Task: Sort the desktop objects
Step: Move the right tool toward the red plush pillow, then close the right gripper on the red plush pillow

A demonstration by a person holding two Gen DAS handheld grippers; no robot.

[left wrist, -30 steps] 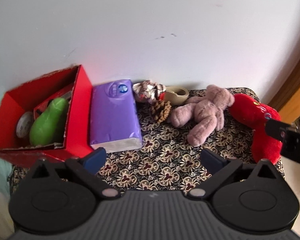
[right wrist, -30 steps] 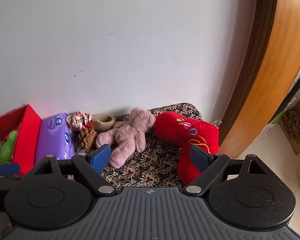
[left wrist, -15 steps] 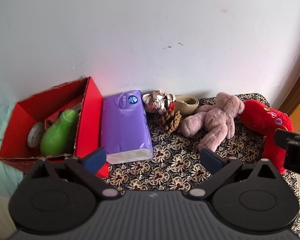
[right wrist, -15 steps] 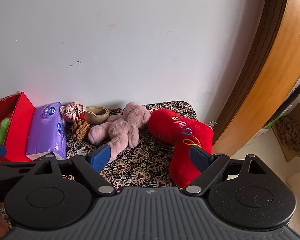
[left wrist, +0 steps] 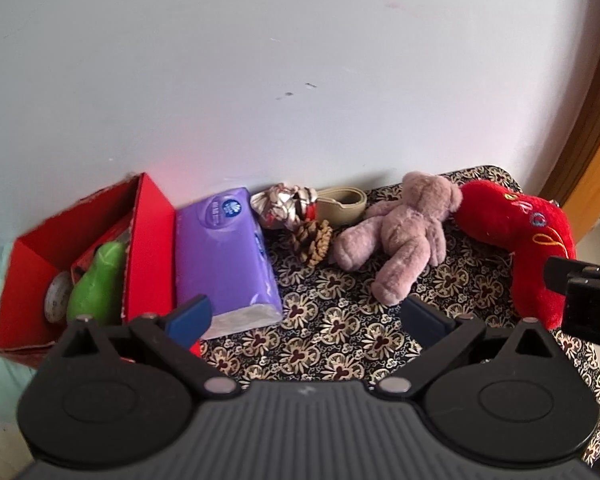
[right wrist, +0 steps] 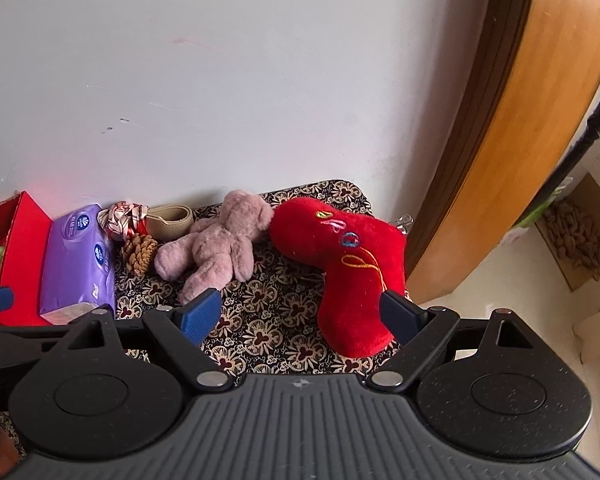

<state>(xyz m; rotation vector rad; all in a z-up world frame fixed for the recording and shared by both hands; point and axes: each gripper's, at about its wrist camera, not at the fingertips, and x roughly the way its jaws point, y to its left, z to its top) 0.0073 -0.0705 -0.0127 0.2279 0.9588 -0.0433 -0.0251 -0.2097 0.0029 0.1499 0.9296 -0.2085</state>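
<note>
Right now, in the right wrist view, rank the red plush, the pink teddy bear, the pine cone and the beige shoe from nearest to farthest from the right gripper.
Measured from the right gripper:
1. red plush, beside the right finger.
2. pink teddy bear, just past the left finger.
3. pine cone, farther left.
4. beige shoe, back against the wall.

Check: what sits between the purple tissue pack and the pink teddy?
A pine cone, with a crumpled patterned cloth behind it; clearest in the left wrist view.
</note>
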